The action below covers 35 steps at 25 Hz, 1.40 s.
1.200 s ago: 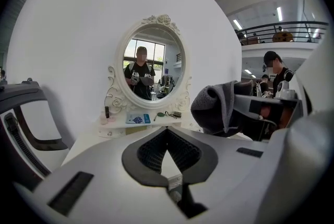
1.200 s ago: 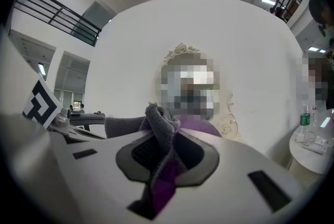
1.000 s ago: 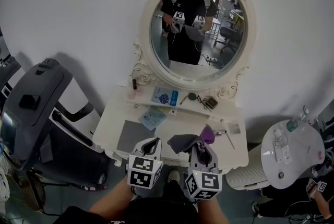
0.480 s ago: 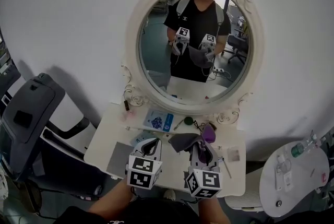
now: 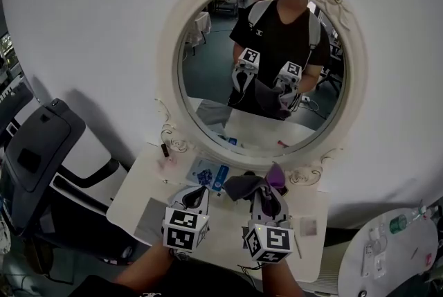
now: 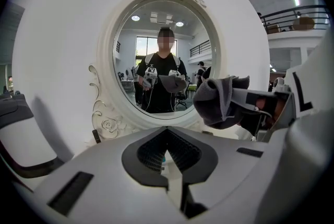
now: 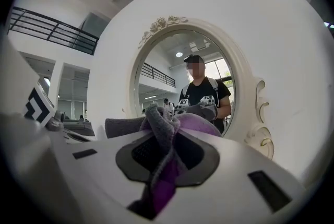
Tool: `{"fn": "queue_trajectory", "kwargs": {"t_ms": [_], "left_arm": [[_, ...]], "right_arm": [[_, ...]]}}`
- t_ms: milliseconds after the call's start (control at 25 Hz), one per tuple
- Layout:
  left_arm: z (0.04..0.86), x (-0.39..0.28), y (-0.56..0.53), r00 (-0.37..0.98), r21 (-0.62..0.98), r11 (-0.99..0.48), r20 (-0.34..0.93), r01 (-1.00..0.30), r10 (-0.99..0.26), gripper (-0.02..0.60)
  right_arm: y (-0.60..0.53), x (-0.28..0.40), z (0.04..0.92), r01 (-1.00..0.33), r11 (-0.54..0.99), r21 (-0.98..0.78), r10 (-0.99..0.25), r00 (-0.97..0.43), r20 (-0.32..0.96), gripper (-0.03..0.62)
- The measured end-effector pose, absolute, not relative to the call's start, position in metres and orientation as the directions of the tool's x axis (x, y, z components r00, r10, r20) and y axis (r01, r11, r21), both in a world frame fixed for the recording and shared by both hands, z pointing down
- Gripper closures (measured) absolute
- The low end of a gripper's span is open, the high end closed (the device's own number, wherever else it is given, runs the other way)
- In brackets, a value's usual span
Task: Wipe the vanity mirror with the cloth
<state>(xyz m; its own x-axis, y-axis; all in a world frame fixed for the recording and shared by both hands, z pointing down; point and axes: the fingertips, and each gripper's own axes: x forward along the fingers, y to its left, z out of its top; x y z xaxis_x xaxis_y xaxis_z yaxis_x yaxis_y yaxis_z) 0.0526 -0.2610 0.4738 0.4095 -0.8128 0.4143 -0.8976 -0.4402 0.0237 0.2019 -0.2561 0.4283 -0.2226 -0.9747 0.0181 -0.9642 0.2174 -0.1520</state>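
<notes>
Moved in closer to the mirror (image 5: pixel 259 60) since a second ago, so now fills much more of the head view, with less of the surface (image 5: pixel 138 195) showing. Both grippers low at the bottom of the head view, side by side, over the near edge of the surface. Right gripper (image 5: pixel 268 200): jaws shut tight on the cloth (image 5: pixel 248 186). Seen best in the right gripper view, with grey and purple folds pinched between the jaws and bunched up past the tips. Cloth held up in the air in front of the mirror, not touching the glass. Left gripper (image 5: pixel 195 196): jaws closed together with nothing between them, only a small gap by the dark pads in the left gripper view. Just to the left of the cloth, apart from it. Seen in the glass too: a person in a black top holding both grippers and the cloth. Lying on the surface below the mirror: a blue packet (image 5: pixel 210 171). Standing to the left of the surface: a dark grey chair (image 5: pixel 41 150).
</notes>
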Motion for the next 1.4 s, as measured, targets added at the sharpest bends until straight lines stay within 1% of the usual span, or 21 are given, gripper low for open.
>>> {"fn": "queue_trajectory", "kwargs": {"t_ms": [240, 480, 640, 760, 840, 1000, 1160, 1240, 1400], "left_arm": [[0.465, 0.048, -0.291, 0.442, 0.032, -0.469, 0.395, -0.883, -0.805, 0.583], [0.461, 0.035, -0.31, 0.48, 0.028, -0.508, 0.374, -0.861, -0.793, 0.582], [0.451, 0.022, -0.319, 0.498, 0.044, -0.516, 0.343, -0.855, -0.797, 0.583], [0.453, 0.015, -0.326, 0.512, 0.061, -0.524, 0.338, -0.849, -0.79, 0.583], [0.455, 0.015, -0.328, 0.525, 0.08, -0.532, 0.334, -0.843, -0.782, 0.583], [0.451, 0.015, -0.332, 0.54, 0.086, -0.543, 0.313, -0.835, -0.781, 0.583], [0.454, 0.013, -0.334, 0.542, 0.096, -0.541, 0.311, -0.835, -0.781, 0.583], [0.454, 0.013, -0.336, 0.54, 0.102, -0.537, 0.31, -0.838, -0.783, 0.583], [0.456, 0.008, -0.339, 0.529, 0.1, -0.526, 0.315, -0.844, -0.788, 0.583]], "right_arm": [[-0.283, 0.205, 0.391, -0.976, 0.187, -0.112, -0.981, -0.18, -0.064, 0.54], [-0.309, 0.229, 0.321, -0.995, 0.1, -0.029, -0.97, -0.091, -0.226, 0.54], [-0.316, 0.258, 0.254, -1.0, -0.003, 0.013, -0.941, -0.001, -0.339, 0.54], [-0.32, 0.265, 0.191, -0.995, -0.048, 0.092, -0.9, 0.003, -0.436, 0.54], [-0.328, 0.265, 0.156, -0.987, -0.073, 0.143, -0.88, -0.004, -0.475, 0.54], [-0.349, 0.26, 0.105, -0.974, -0.105, 0.201, -0.858, -0.013, -0.513, 0.54], [-0.367, 0.25, 0.073, -0.969, -0.107, 0.222, -0.858, -0.024, -0.514, 0.54], [-0.376, 0.253, 0.063, -0.975, -0.107, 0.195, -0.863, -0.006, -0.504, 0.54], [-0.396, 0.274, 0.07, -0.996, -0.062, 0.068, -0.895, 0.025, -0.445, 0.54]]}}
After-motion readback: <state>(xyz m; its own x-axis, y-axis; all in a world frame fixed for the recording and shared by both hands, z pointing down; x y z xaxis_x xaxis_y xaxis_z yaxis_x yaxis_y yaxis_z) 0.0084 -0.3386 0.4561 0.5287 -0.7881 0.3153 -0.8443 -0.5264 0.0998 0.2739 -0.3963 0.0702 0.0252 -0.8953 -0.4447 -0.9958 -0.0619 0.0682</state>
